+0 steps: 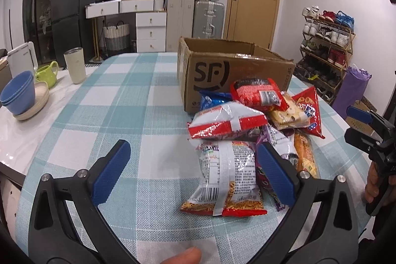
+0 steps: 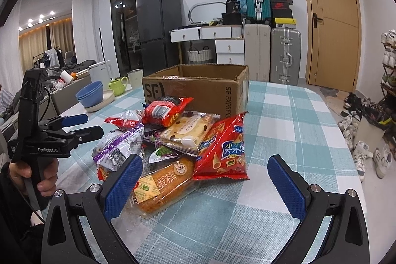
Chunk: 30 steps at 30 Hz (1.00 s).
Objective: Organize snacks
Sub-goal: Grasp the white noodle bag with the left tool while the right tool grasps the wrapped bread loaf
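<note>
Left gripper (image 1: pixel 193 172) spread wide, blue ribbed pads apart, gripping nothing, hovering low over the teal-and-white checked tablecloth (image 1: pixel 118 100). Between those pads and just ahead, a silver-and-red crinkled noodle-snack packet with a barcode (image 1: pixel 226 180), lying flat on the cloth, close against the right pad but whether touching cannot be told. Directly beyond it, a white-and-red foil packet with a taped seam (image 1: pixel 226 121), resting partly on the pile. Farther ahead, a red instant-noodle bag (image 1: pixel 257 92) on top, leaning near the open brown cardboard box printed "SF" (image 1: pixel 210 76). Well off to the left of that gripper, stacked blue plastic bowls (image 1: pixel 18 93), a lime-green ceramic mug (image 1: pixel 47 74) and a cream tumbler (image 1: pixel 75 66). Right gripper (image 2: pixel 204 183) likewise opened wide and empty, above the cloth. By its left pad, an orange cake loaf in clear wrap (image 2: pixel 163 183), partly hidden behind the pad. Ahead between the pads, a red glossy corn-crisp bag (image 2: pixel 224 150), lying against a pale cookie pack in clear film (image 2: pixel 188 130). Left of that, a purple-and-silver wrapper (image 2: pixel 116 150). Whole snack heap outside the box, on the cloth just in front of it. Person's hand (image 2: pixel 29 172) at far left, wrapped round the other gripper's handle.
</note>
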Motion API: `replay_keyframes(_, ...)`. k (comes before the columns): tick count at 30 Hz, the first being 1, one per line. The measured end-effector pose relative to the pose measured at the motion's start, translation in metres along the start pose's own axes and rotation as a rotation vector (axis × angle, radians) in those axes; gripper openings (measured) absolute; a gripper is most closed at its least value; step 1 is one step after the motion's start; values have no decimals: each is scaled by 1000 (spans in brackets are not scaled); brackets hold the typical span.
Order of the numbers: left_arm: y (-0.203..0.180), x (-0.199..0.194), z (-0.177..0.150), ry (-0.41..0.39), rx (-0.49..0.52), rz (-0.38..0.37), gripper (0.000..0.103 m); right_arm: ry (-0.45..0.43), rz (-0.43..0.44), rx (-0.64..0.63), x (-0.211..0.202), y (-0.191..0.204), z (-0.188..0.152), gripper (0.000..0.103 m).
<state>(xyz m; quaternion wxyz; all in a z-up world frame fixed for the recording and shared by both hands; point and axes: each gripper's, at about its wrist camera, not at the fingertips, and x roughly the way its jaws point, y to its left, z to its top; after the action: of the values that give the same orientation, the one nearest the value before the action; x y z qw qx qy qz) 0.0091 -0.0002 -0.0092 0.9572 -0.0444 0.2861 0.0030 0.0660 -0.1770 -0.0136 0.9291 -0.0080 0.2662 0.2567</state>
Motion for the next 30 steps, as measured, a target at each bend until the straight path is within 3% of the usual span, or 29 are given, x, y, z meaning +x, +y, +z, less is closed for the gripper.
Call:
replay_keyframes(10, -13, 18, -2, 96, 70, 3, 102, 124, -24, 58, 23, -6, 1, 103)
replay_keyframes(19, -8, 38, 0, 173, 14, -41, 102, 250, 8, 133, 38, 9, -5, 103)
replay_keyframes(24, -5, 45, 4, 208, 8, -28, 102, 308, 8, 229, 55, 13, -13, 103)
replay_keyframes(30, 2, 52, 6, 247, -26, -69, 99, 333, 19, 271, 71, 20, -15, 98)
